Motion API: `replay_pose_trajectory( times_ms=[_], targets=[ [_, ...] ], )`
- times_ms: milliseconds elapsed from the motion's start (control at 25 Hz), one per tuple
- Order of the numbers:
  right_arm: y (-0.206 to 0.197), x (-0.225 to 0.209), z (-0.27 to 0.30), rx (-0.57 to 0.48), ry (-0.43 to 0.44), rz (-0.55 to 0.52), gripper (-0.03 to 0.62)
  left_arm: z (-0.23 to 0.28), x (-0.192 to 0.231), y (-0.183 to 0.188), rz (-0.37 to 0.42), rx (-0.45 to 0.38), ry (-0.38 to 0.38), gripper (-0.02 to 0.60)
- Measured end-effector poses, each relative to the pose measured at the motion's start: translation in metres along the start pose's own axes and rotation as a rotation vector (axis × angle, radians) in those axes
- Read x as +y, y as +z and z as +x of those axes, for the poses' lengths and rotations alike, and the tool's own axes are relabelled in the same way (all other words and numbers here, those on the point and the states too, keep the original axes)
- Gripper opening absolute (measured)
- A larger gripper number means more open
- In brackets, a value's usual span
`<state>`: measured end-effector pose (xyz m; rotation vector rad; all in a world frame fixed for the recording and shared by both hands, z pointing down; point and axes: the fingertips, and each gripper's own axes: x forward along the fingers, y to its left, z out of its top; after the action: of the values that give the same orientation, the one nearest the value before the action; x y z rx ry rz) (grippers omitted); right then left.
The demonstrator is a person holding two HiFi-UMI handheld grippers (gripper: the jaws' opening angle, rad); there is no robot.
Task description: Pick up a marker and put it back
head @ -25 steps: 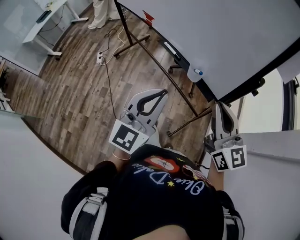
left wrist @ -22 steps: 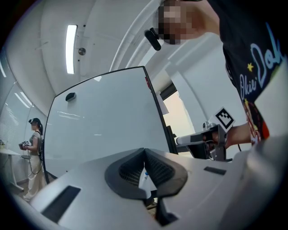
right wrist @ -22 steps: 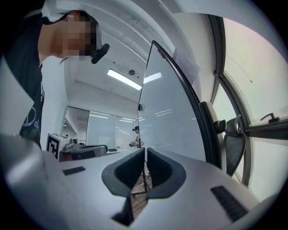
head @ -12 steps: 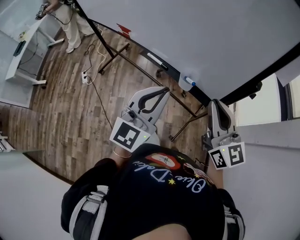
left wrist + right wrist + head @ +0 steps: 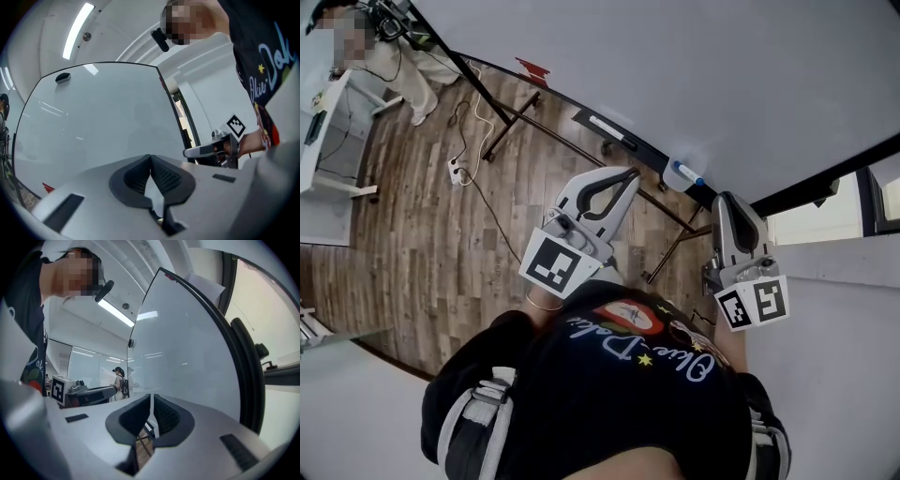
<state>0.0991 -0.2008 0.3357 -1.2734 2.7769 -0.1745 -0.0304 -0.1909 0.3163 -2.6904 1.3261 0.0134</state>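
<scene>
Blue-capped marker point(image 5: 688, 175) at the lower edge of the whiteboard point(image 5: 703, 75), near and between the two gripper tips, left gripper point(image 5: 627, 174) jaws pressed together holding nothing, right gripper point(image 5: 727, 200) likewise closed and empty, wooden floor point(image 5: 422, 234) below.

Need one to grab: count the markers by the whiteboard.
2: a white marker lying on the ledge; a blue-capped marker in the white holder. Others may be hidden.

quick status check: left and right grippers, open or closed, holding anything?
Left gripper: closed, nothing between its jaws.
Right gripper: closed, nothing held.
</scene>
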Motion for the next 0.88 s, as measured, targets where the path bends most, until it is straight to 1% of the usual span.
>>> replay_pose_trajectory(
  times_ms=[160, 440, 600, 880],
  targets=[
    [-0.011, 0.0, 0.014, 0.023, -0.046, -0.001, 0.028, 0.001, 0.016, -0.003, -0.008, -0.008, -0.033, 0.003],
    [-0.039, -0.008, 0.031, 0.105, -0.144, -0.034, 0.083, 0.007, 0.034, -0.009, -0.019, -0.014, -0.105, 0.003],
    [-0.054, -0.013, 0.038, 0.151, -0.2, -0.033, 0.112, 0.008, 0.042, -0.009, -0.017, -0.023, -0.139, 0.004],
    [-0.074, -0.022, 0.045, 0.188, -0.278, -0.031, 0.12, 0.011, 0.051, -0.012, -0.019, -0.035, -0.179, 0.004]
  ],
)
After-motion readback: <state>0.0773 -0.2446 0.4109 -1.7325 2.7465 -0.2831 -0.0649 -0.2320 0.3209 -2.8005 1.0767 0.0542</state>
